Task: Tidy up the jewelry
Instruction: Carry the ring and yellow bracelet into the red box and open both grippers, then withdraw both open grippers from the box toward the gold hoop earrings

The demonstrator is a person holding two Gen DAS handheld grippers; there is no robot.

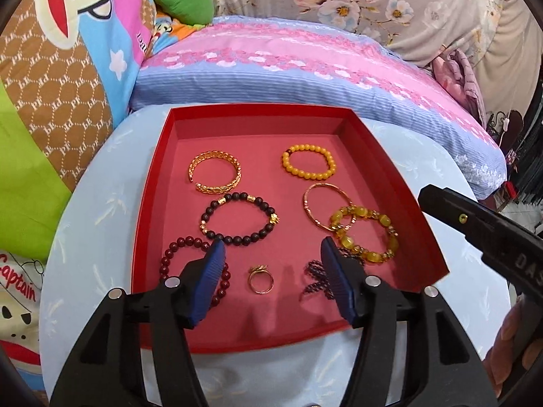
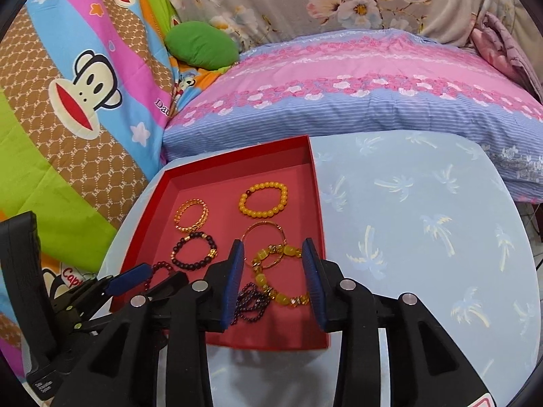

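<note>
A red tray (image 1: 431,224) (image 2: 319,203) holds several pieces of jewelry: a gold cuff (image 1: 214,176), a yellow bead bracelet (image 1: 308,161), a dark bead bracelet (image 1: 241,218), a thin gold bangle (image 1: 322,203), a yellow crystal bracelet (image 1: 366,237) (image 2: 281,281), a dark red bead bracelet (image 1: 176,254), a gold ring (image 1: 260,279) and a dark beaded chain (image 1: 315,281) (image 2: 251,302). My left gripper (image 1: 273,254) is open above the ring, holding nothing. My right gripper (image 2: 273,257) is open above the yellow crystal bracelet, holding nothing.
The tray sits on a pale blue round table (image 2: 424,237) with a palm print. Behind it lie a pink and blue pillow (image 1: 305,68), cartoon bedding (image 2: 85,84) and a green cushion (image 2: 202,45). The right gripper's body (image 1: 482,227) shows at the tray's right.
</note>
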